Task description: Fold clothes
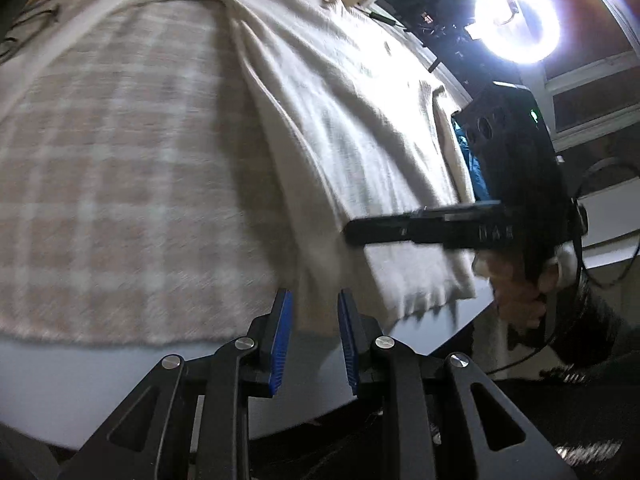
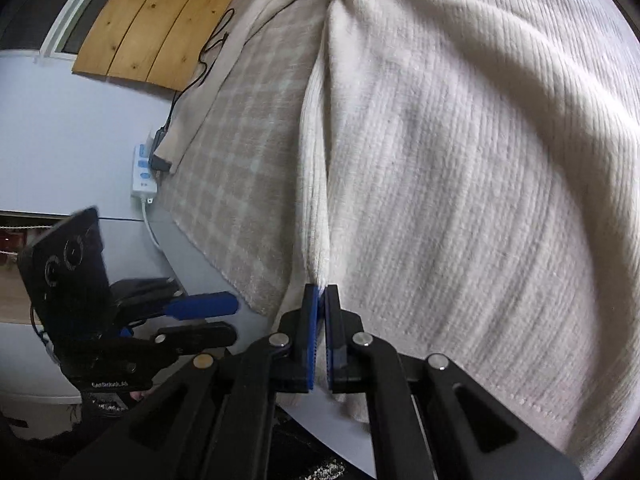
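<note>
The right gripper (image 2: 321,294) has its blue pads pressed together on a fold of the cream ribbed knit garment (image 2: 460,160), which spreads ahead of and to the right of its tips, over a beige-and-white checked cloth (image 2: 240,176). The left gripper (image 1: 311,300) stands slightly spread with nothing between its pads, just short of the checked cloth's near edge. The pinch sits near the fabric edge, so a hard pull could slip it free; lifting with one hand alone may bunch the fold or drag the cloth beneath.
</note>
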Action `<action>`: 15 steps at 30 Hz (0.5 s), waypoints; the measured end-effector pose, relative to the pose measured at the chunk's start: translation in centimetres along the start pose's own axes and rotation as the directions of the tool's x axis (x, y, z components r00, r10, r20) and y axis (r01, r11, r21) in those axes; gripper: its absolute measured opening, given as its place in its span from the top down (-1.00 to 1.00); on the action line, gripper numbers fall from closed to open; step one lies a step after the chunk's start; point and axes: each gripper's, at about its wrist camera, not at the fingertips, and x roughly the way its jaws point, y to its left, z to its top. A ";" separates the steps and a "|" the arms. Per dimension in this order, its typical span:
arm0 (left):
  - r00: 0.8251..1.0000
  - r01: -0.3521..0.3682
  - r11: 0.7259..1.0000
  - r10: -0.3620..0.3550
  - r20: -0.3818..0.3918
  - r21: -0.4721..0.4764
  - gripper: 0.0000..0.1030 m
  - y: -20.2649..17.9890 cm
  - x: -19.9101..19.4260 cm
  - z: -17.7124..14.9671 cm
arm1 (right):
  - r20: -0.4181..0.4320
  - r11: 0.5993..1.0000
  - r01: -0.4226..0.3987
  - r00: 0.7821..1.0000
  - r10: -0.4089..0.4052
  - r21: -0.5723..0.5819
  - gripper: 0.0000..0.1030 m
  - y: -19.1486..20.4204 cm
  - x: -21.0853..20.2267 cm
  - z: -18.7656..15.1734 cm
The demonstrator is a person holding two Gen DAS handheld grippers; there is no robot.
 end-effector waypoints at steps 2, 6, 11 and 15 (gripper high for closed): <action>1.000 0.020 1.000 -0.019 -0.014 0.015 0.58 -0.7 0.4 0.7 | 0.009 1.000 -0.016 1.000 0.016 0.006 0.93 -0.2 -0.5 -0.2; 0.999 0.002 0.998 0.001 -0.054 0.065 0.35 -2.2 2.0 1.3 | 0.021 0.999 -0.041 0.999 0.040 0.005 0.93 0.4 -1.1 -0.3; 0.998 -0.008 0.998 0.012 -0.060 0.063 0.44 -2.3 2.8 1.8 | 0.023 0.998 -0.054 0.998 0.054 -0.010 0.93 0.8 -0.9 -0.3; 0.995 -0.035 0.997 0.041 -0.086 0.062 0.53 -2.0 3.4 2.0 | 0.028 0.997 -0.073 0.997 0.074 -0.014 0.93 0.9 -0.7 -0.2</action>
